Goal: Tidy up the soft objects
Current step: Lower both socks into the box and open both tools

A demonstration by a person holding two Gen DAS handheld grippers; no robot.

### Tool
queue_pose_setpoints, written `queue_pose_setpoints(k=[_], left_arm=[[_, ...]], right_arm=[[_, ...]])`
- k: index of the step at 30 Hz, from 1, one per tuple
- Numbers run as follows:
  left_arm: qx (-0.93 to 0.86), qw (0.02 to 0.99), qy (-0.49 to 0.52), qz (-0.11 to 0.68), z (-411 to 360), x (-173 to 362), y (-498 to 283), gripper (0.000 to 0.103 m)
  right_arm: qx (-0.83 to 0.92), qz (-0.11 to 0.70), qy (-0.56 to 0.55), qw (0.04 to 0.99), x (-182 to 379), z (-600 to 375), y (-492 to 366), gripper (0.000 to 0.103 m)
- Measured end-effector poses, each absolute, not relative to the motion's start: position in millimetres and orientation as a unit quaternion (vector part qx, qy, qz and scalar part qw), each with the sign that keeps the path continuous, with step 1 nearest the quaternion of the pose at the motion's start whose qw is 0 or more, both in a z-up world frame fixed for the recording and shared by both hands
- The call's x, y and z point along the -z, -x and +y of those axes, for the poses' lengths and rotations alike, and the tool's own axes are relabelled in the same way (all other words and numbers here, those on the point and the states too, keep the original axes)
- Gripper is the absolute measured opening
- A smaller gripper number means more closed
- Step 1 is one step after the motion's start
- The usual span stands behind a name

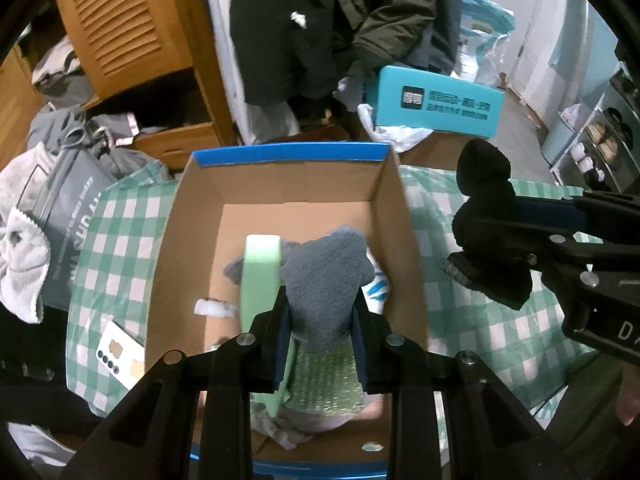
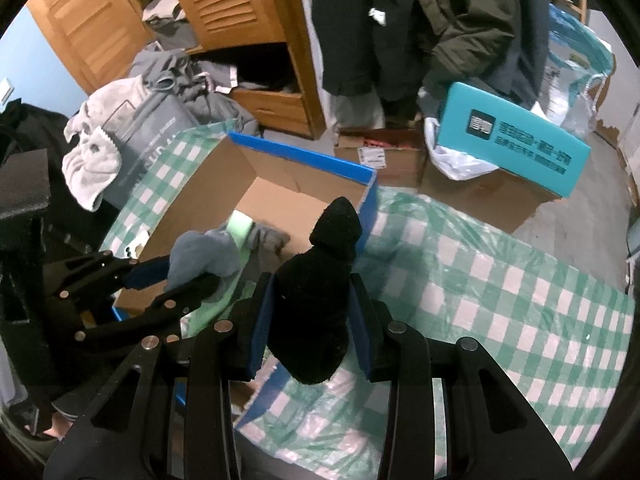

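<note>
Both jaws are clamped: left gripper (image 1: pixel 320 320) on grey sock (image 1: pixel 326 276); right gripper (image 2: pixel 312 312) on black sock (image 2: pixel 316 300).

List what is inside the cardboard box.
Inside the box: a green sponge on edge, a grey cloth held by the left gripper, bubble wrap and a white scrap. The gripper and cloth hide what lies beneath.

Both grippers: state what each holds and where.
Left gripper pinches the grey sock near its lower end; right gripper clamps the black sock around its middle.
</note>
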State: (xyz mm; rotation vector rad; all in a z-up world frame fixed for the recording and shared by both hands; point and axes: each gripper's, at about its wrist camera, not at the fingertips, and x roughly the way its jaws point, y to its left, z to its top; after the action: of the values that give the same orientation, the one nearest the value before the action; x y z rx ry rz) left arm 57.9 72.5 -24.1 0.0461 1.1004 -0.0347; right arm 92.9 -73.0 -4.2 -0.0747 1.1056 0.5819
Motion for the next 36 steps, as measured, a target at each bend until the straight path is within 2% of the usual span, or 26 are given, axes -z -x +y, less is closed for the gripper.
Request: queue_pose_setpoints(k=[25, 33, 35, 36], left_arm=[[-0.043, 0.831, 0.021, 0.555, 125.3, 48.3, -58.9, 0.029], [-0.045, 0.834, 0.020, 0.550, 121.2, 41.3, -56.3, 0.043], [-0.044, 0.836, 0.018, 0.547, 118.6, 37.7, -55.6, 0.045], [-0.044, 0.837, 0.017, 0.545, 117.0, 35.5, -55.0, 0.049]], right_arm=[[-0.301, 0.547, 0.051, 0.780, 22.9, -11.9, -97.0, 0.036], [-0.291, 0.548, 0.038, 0.783, 21.1, -24.4, -97.4, 0.036], [-0.287, 0.547, 0.035, 0.785, 19.4, -28.9, -97.7, 0.040], [-0.283, 0.545, 0.034, 0.788, 17.7, -32.5, -97.4, 0.046]])
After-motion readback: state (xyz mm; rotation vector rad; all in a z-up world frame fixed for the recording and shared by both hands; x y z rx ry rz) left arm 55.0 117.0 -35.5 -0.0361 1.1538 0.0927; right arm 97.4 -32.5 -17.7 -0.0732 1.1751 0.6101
